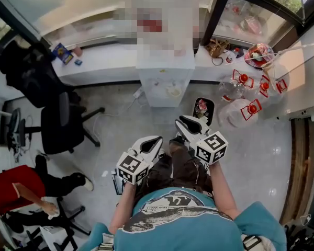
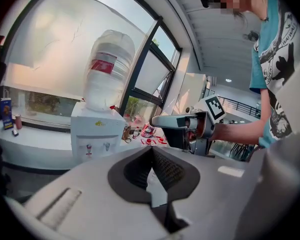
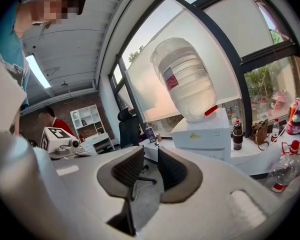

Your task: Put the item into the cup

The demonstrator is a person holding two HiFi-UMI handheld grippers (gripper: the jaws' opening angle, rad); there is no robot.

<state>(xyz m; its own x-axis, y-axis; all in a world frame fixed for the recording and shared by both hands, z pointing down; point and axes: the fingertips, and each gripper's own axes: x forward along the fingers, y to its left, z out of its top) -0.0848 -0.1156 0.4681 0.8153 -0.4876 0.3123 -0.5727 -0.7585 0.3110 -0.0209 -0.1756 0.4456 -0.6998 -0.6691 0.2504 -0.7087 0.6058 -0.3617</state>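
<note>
Left gripper (image 2: 151,153): fingers touching at tips, empty. Right gripper (image 3: 150,159): fingers partly apart, empty. Both aimed toward dispenser (image 1: 165,82) at 12 o'clock. Item and cup: position cannot be told

Ahead of you: water dispenser (image 1: 166,82) at window ledge | your left: black office chair (image 1: 63,122) | your right: clear red-capped bottles (image 1: 243,114) on floor

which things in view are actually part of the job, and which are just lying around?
Job:
- white left tool with black pads, shut, empty
- matching right tool, open, empty
- no cup or item to put in it shows in any view

Lying about:
- white water dispenser with an upturned clear bottle
- black office chair
- clear plastic jugs with red caps
- black bin
</note>
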